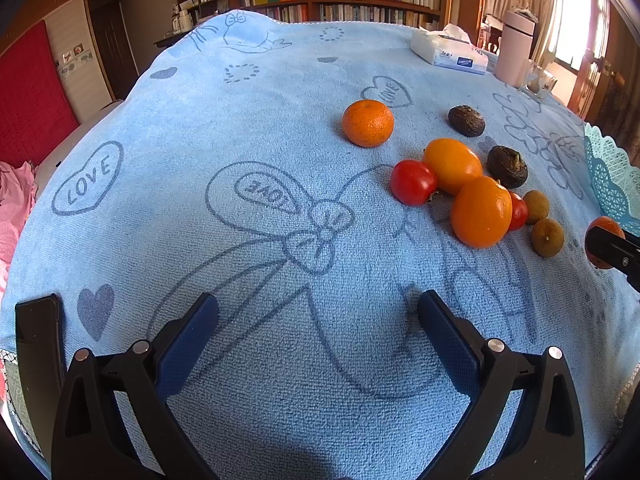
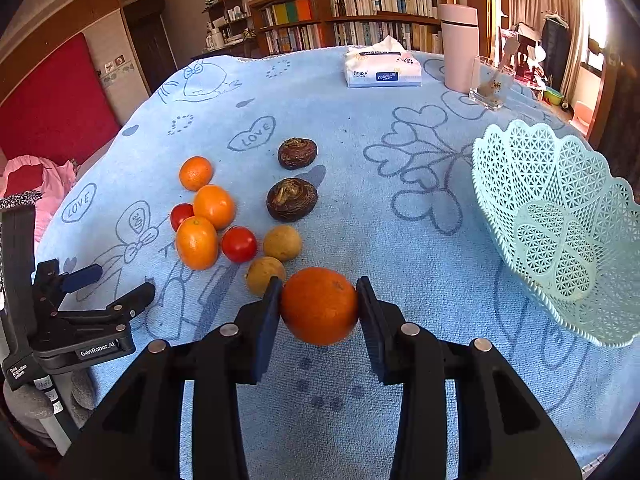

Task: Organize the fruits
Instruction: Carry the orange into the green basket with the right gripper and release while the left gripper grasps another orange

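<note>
My right gripper [image 2: 319, 304] is shut on an orange [image 2: 319, 306] and holds it just above the blue cloth; it shows at the right edge of the left wrist view [image 1: 606, 248]. A pale blue lattice basket [image 2: 560, 216] stands empty to its right. Left of it lie three oranges [image 2: 197, 242], two red tomatoes [image 2: 239, 244], two tan round fruits [image 2: 282, 243] and two dark brown fruits [image 2: 292, 199]. My left gripper [image 1: 318, 312] is open and empty over bare cloth, left of the fruit cluster [image 1: 480, 212].
A tissue pack [image 2: 383, 69], a pink bottle [image 2: 459, 48] and a clear holder [image 2: 491, 84] stand at the table's far side. A blue cartoon-print towel [image 1: 200, 120] covers the table. Bookshelves stand behind.
</note>
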{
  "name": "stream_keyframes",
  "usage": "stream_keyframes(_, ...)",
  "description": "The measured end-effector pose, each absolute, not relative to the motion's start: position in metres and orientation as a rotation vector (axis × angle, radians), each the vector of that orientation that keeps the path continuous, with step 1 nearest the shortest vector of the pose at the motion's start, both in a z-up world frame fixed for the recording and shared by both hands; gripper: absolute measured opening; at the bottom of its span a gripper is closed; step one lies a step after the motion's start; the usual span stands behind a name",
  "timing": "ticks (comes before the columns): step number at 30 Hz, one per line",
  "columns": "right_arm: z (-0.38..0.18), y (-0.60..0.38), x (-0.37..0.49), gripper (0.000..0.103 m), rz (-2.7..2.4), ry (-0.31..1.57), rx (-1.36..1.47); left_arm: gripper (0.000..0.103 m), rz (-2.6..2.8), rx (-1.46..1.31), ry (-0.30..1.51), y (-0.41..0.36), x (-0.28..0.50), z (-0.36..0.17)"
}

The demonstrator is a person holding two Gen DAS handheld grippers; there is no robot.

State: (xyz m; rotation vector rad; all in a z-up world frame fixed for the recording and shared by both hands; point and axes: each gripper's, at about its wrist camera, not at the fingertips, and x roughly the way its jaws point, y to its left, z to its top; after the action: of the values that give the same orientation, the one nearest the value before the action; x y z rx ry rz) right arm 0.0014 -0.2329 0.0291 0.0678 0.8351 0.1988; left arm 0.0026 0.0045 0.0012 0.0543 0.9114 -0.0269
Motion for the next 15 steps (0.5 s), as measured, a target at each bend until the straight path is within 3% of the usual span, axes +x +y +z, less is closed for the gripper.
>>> stream_keyframes(15, 0.088, -0.305, -0.015, 0.039, 0.046, 0.678, 0.202, 0.098, -0.048, 0.101, 0.863, -0.006, -0.002, 0.009)
